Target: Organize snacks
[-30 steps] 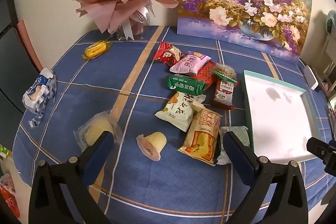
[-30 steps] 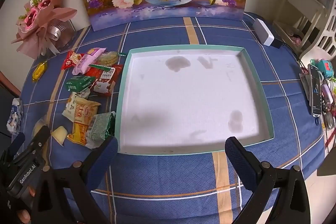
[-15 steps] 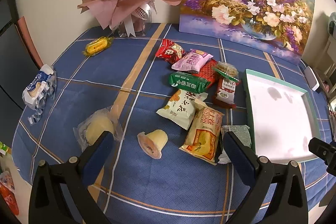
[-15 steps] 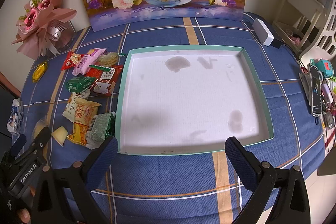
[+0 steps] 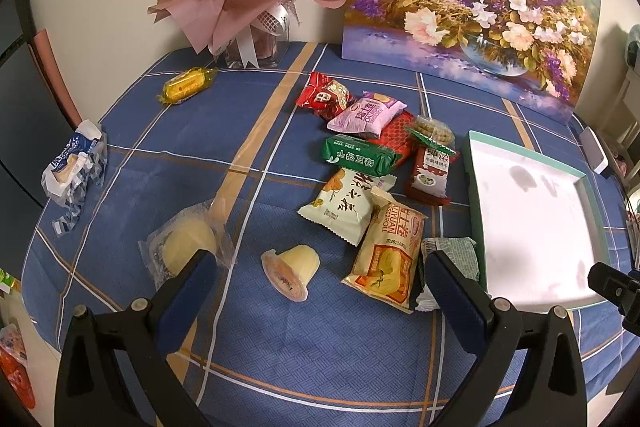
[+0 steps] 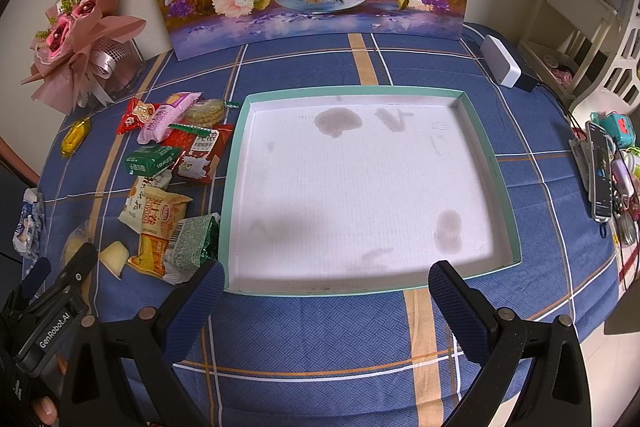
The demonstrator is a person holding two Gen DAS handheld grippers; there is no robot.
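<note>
- No snack has been moved: the tray [image 6: 502,171] is bare.
- Both sets of jaws are held apart, nothing clamped.
- The jelly cup [image 5: 292,267] is probably to be grasped next.

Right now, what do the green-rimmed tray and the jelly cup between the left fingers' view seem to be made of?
The tray looks like matte cardboard or paperboard: thin folded walls and a white floor with soaked-in grey stains. The jelly cup looks like translucent soft plastic with a printed film lid, its pale yellow filling showing through. Neither is certain from looks alone.
</note>
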